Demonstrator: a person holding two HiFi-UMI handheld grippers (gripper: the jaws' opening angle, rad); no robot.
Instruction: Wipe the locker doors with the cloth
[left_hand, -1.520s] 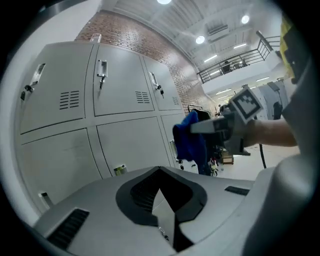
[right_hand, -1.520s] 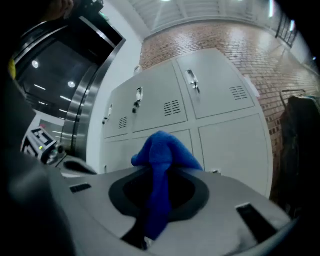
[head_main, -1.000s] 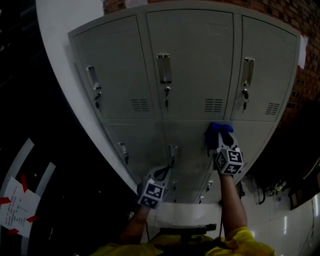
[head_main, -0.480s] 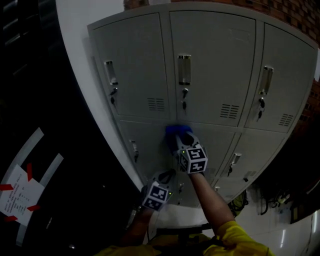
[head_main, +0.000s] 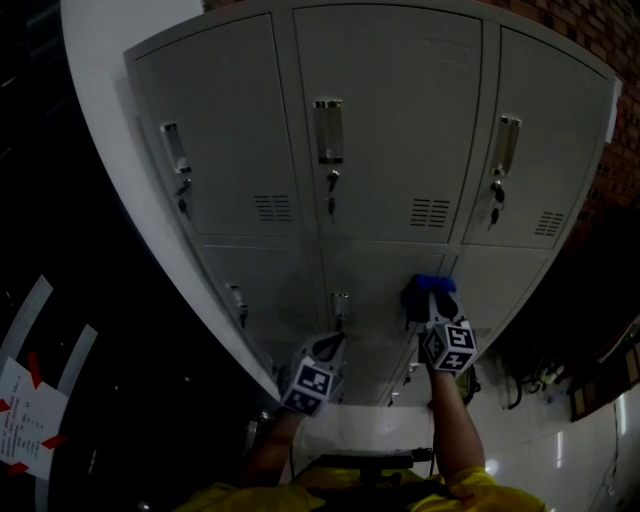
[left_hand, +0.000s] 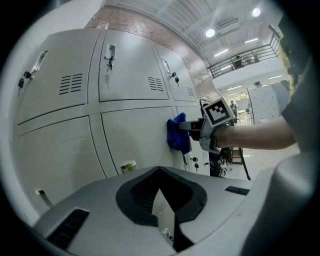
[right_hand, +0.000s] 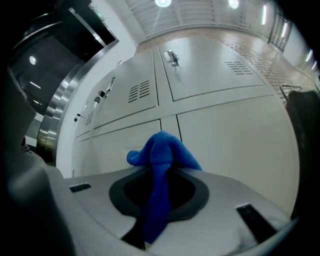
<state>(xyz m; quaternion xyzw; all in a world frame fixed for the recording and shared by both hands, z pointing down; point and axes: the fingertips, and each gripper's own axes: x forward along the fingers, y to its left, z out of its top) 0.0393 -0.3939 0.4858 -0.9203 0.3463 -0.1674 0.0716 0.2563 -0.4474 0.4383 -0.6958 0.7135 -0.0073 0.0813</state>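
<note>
Two grippers pointed at the bank of grey locker doors (head_main: 390, 130). The right gripper (head_main: 436, 305), at the end of a bare forearm (head_main: 455, 420) reaching out from a yellow sleeve (head_main: 495, 488), was clenched on the blue cloth (head_main: 420, 288). The cloth's bunched end was pressed against the lower row of doors, at the vertical seam between the middle and right doors and just below the upper row. Its loose tail hung back down between the jaws. The left gripper (head_main: 327, 343) sat lower and to the left of the right one, near the bottom of the lower middle door. Its jaws were closed together with nothing between them, and it aimed up along the door faces without touching the cloth.

Each upper door carried a metal handle (head_main: 328, 130) with a key (head_main: 332, 182) hanging under it and a set of vent slots (head_main: 429, 211) near its lower edge. A white column (head_main: 110, 120) bordered the lockers on the left, and a brick wall (head_main: 600, 40) showed at the far right. On the dark floor at the near left lay a sheet of paper (head_main: 22, 408) held by red tape, and a tangle of cables (head_main: 545, 375) lay at the near right.
</note>
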